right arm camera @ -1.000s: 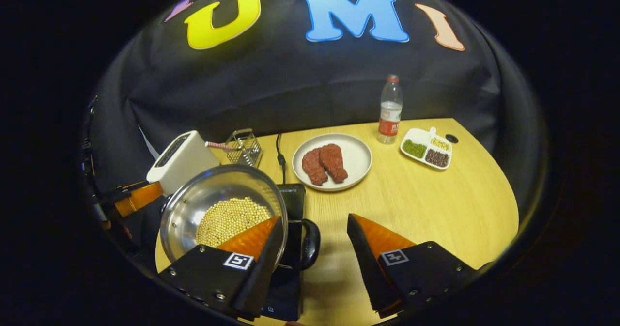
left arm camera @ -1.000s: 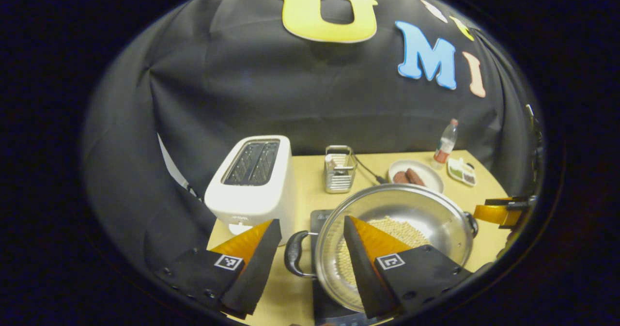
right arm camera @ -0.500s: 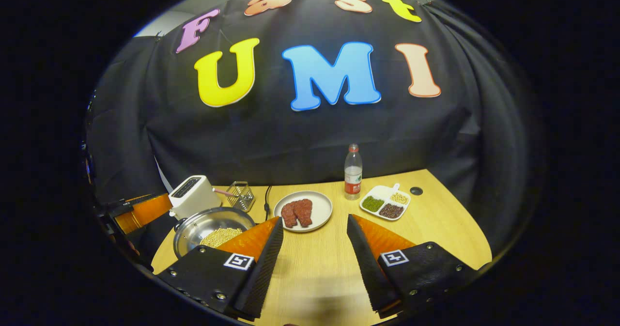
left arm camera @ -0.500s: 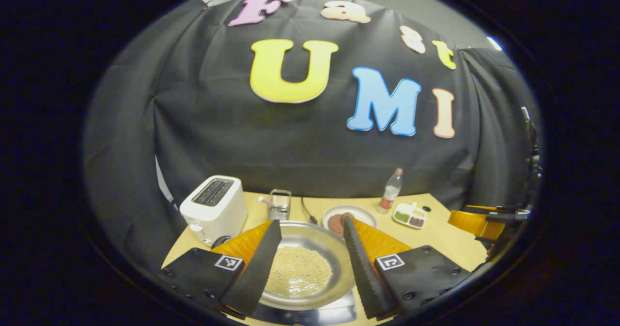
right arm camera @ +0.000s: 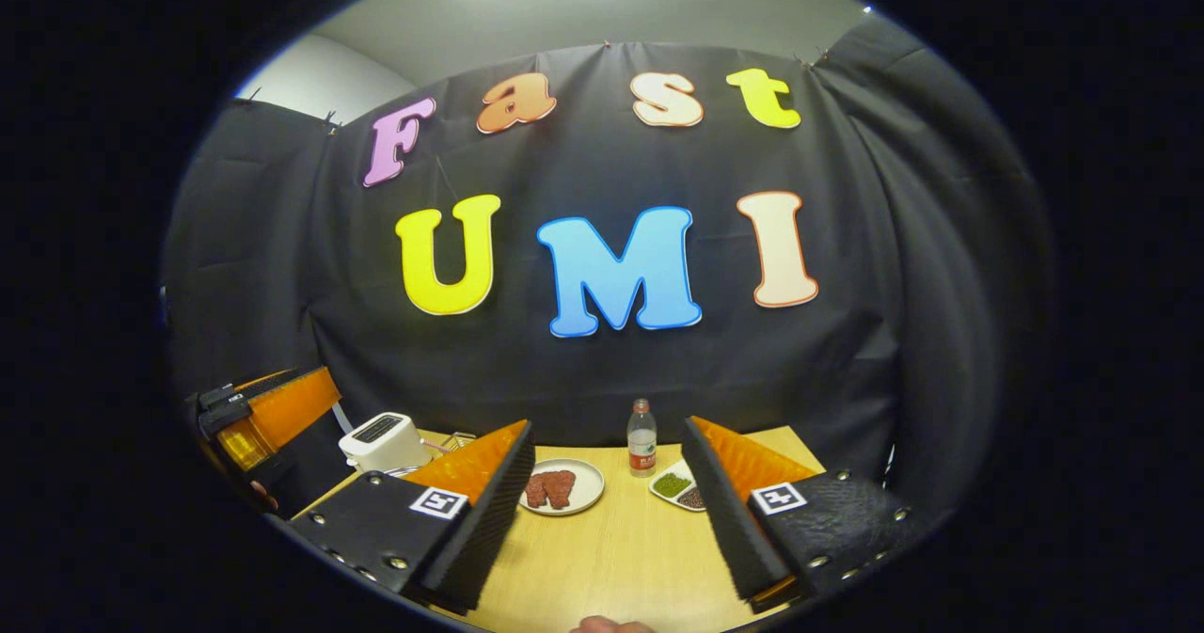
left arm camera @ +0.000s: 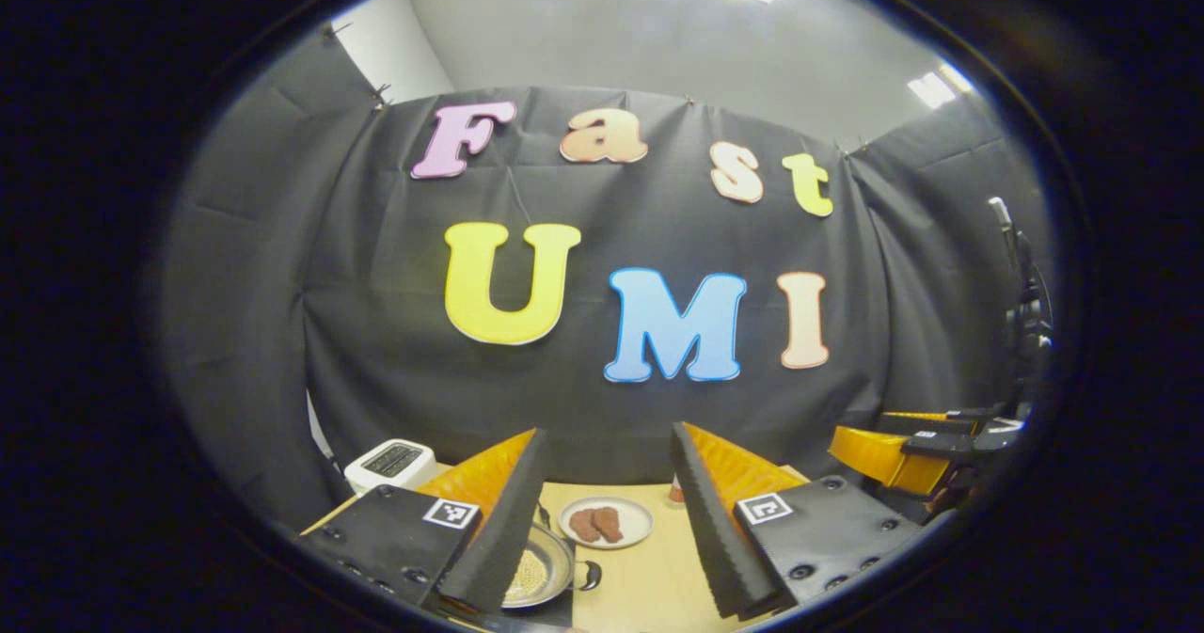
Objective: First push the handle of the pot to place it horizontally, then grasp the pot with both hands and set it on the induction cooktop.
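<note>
Wooden table (right arm camera: 621,558) below, pot (left arm camera: 538,572) apart from both wide-spread, empty tools (left arm camera: 602,520), no legible labels.

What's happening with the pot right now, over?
Both grippers open, holding nothing. Pot sits on the table, beans inside. Nothing blocking it.

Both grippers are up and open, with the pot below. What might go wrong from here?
The steel pot of pale beans sits half hidden behind a finger of the left gripper, so its seating can't be checked. Its black handle points toward the white plate of meat; a blind descent might clip either and spill beans.
</note>
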The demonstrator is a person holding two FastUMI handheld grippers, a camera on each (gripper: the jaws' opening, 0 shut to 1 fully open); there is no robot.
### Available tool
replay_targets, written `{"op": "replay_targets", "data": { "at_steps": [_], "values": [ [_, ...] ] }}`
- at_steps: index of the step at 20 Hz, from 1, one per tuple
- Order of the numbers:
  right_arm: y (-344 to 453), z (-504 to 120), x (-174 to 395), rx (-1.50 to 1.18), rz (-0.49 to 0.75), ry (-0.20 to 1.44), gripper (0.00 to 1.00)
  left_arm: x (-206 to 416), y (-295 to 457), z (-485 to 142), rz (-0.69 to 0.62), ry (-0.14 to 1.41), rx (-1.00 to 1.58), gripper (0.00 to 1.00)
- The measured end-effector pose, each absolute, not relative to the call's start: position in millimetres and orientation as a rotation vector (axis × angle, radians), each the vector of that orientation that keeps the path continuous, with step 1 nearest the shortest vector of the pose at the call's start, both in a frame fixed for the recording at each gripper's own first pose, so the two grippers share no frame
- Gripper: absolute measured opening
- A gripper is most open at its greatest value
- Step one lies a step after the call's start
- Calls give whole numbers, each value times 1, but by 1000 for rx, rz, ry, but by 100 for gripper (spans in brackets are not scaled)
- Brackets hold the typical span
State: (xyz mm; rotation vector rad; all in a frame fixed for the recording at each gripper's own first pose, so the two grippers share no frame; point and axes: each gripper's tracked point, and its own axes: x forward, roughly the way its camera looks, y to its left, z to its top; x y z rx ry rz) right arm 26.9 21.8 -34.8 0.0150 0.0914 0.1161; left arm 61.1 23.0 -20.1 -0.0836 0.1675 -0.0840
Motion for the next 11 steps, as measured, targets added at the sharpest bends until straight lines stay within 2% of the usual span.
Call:
{"op": "replay_targets", "data": {
  "at_steps": [1,3,5,7,9,11],
  "values": [
    [18,-25,21,0,122,77,99,53,19,-23,-77,183,-93,89],
    [16,-13,11,0,152,67,99,43,15,-31,-51,216,-97,96],
    [14,-16,5,23,172,67,99,33,15,-30,-21,223,-81,98],
    [9,-19,1,24,168,77,99,23,14,-25,-12,219,-70,94],
    [6,-19,-5,30,153,81,99,16,12,-14,-24,197,-63,99],
    [3,-17,-10,40,124,79,99,14,12,-7,-43,185,-51,94]
  ]
}}
